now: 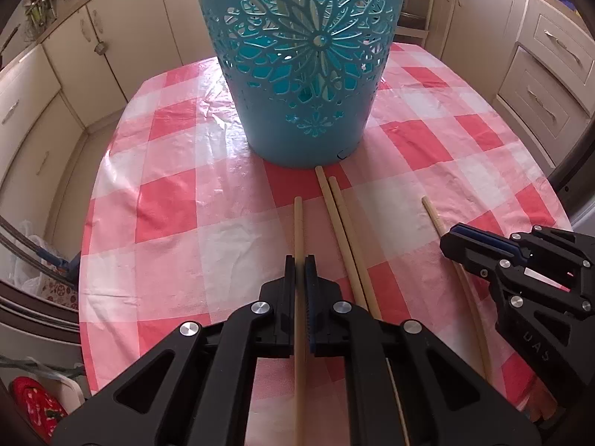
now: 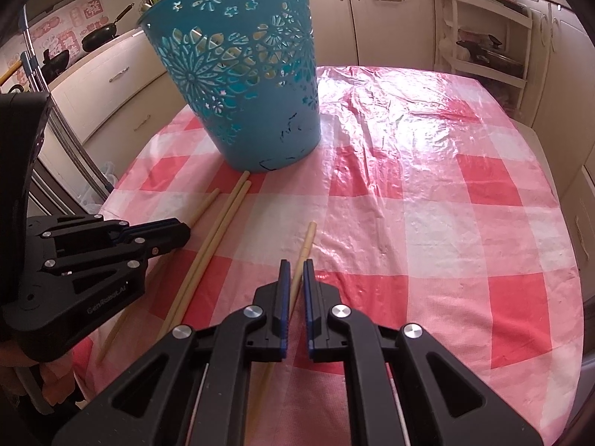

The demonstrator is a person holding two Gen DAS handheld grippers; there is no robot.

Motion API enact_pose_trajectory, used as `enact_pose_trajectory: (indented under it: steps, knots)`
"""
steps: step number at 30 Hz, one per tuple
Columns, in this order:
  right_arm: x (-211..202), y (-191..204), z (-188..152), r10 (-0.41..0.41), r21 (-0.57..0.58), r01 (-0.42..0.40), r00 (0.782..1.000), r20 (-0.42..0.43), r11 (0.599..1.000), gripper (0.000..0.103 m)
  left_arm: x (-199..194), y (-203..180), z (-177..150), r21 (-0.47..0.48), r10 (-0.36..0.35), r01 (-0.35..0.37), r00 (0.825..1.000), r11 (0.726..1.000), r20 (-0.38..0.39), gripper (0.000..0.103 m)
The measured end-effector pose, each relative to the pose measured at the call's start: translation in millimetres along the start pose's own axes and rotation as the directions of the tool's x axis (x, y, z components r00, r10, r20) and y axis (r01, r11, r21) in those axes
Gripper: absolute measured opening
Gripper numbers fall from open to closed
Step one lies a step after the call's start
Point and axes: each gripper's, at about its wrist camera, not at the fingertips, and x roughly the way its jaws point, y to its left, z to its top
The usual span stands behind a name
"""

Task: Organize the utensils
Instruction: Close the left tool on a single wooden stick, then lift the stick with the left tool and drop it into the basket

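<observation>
Clamping chopstick [image 1: 298,223]: left hand-held gripper [image 1: 299,260], marked "GenRobot.AI". Right hand-held gripper [image 2: 293,264] parted, straddling another chopstick [image 2: 307,239].

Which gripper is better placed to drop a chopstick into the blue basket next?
Left. The left gripper looks shut on a chopstick, facing the blue basket. The right gripper only straddles another chopstick, with gaps visible beside it.
</observation>
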Motion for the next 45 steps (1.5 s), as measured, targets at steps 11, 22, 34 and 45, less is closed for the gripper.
enact_pose_trajectory:
  steps: [11,22,34,45]
  knots:
    - [3,-2,2,0.016,0.006,-0.016,1.0,0.0,1.0,0.006,-9,-1,0,0.025,-0.001,0.001,1.0,1.0,0.017,0.004]
    - [1,-6,-2,0.04,0.02,-0.041,0.999,0.024,0.999,0.006,-77,43,-7,-0.146,-0.084,0.11,0.981,0.983,0.174,0.004]
    - [1,-7,-2,0.044,0.023,-0.044,0.999,0.026,0.999,0.006,-174,82,5,-0.214,-0.121,0.227,0.9,0.95,0.418,0.004]
    - [2,-6,0,0.042,0.023,-0.042,0.999,0.023,0.999,0.006,-198,69,85,-0.165,-0.15,0.288,0.813,0.943,0.563,0.004]
